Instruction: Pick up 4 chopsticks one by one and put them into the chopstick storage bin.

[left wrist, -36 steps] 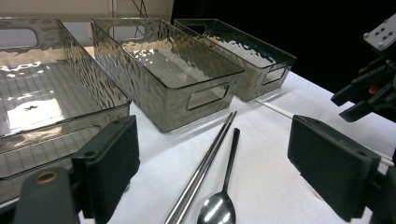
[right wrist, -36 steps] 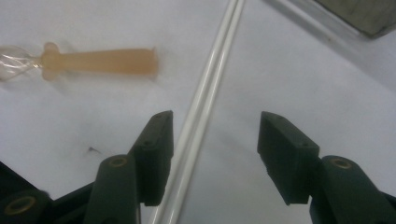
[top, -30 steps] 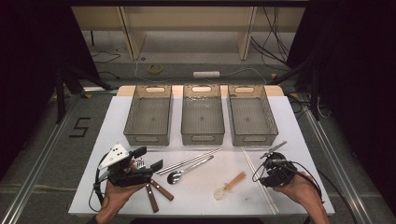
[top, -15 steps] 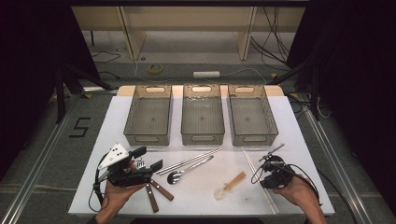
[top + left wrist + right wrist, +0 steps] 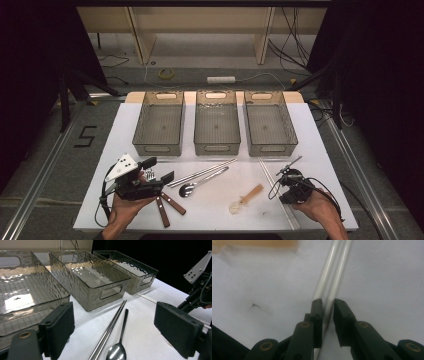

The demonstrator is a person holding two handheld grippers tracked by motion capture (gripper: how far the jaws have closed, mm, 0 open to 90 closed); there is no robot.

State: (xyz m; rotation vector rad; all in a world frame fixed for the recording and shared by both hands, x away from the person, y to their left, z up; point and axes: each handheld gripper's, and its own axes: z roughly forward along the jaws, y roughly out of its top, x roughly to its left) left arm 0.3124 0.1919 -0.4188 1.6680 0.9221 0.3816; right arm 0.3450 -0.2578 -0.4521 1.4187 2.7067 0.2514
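From above, your right gripper (image 5: pixel 286 176) sits at the near right of the white table (image 5: pixel 320 150), angled down onto the pair of white chopsticks (image 5: pixel 268 172) that lies along the table's right side. Your left gripper (image 5: pixel 161 179) rests at the near left, its jaws pointing right toward the metal chopsticks (image 5: pixel 205 171) and the metal spoon (image 5: pixel 200 183) at mid-table. Two brown-handled utensils (image 5: pixel 167 207) lie just below your left hand (image 5: pixel 125 210). A wooden-handled spoon (image 5: pixel 246 196) lies between the metal spoon and your right hand (image 5: pixel 320 210). Three clear bins stand in a row across the far half: the left bin (image 5: pixel 159 124), the middle bin (image 5: pixel 216 122) and the right bin (image 5: pixel 270 122).

In the left gripper view, your jaws stand wide apart with nothing between the pads (image 5: pixel 60 325). The metal chopsticks (image 5: pixel 110 330) and metal spoon (image 5: pixel 118 347) lie on the table ahead, and the bins run beyond them. Your right gripper (image 5: pixel 200 287) shows at the far right edge.

In the right gripper view, your jaws have just been closing and now stand narrow, with the white chopsticks (image 5: pixel 334 272) running between them. The left pad (image 5: pixel 317 315) lies against the sticks; a thin gap seems to remain at the right pad, so a firm clamp cannot be confirmed. The wooden-handled spoon's handle (image 5: pixel 257 243) crosses the top edge.
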